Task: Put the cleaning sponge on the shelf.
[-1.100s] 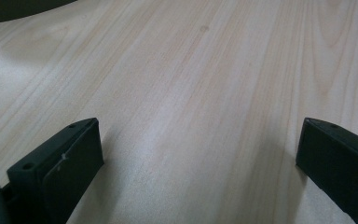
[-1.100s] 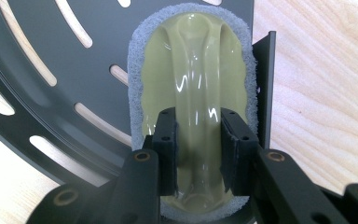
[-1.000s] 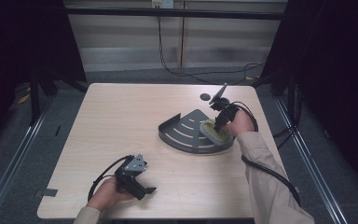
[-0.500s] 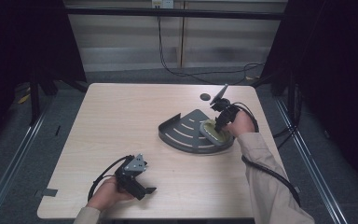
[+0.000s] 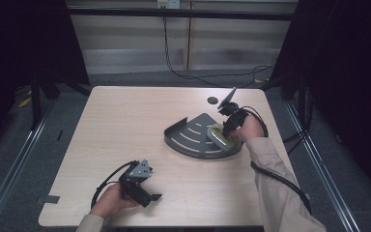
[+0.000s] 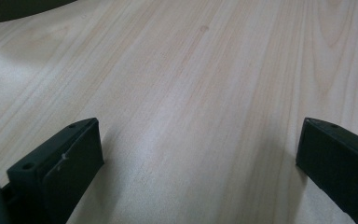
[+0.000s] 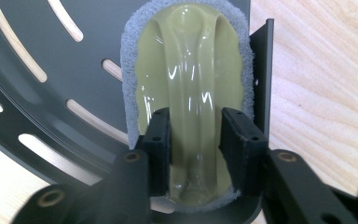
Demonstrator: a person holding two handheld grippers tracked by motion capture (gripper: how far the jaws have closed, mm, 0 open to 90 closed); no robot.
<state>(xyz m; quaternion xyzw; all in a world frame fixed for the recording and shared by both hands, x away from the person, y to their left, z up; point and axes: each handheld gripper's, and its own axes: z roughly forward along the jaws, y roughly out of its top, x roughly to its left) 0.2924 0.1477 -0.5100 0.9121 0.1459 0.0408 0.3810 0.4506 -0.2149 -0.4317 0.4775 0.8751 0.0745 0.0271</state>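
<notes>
Heads up, your right gripper (image 7: 193, 140) has just been easing its jaws apart around the ridge handle of the scrub sponge (image 7: 189, 70) sitting in the dark slotted tray (image 7: 51, 56) at the tabletop's right, so lifting now could drop it or drag it over the tray wall.

Pale wood-grain bench (image 5: 125, 130), light beige with fine streaks. Dark grey fan-shaped metal tray (image 5: 188, 137) with curved slots showing the pale wood through. On it an oval sponge scrubber (image 7: 186, 70): glossy olive-yellow plastic handle top, grey-blue foam rim. Small black round spot (image 5: 213, 100) on the bench near the far edge. Black right gripper (image 7: 193, 154), brass-coloured screw heads on its links. Black left gripper (image 5: 147, 195) with grey plate. Beige sleeve (image 5: 275, 183). Black cable (image 5: 290, 186).
</notes>
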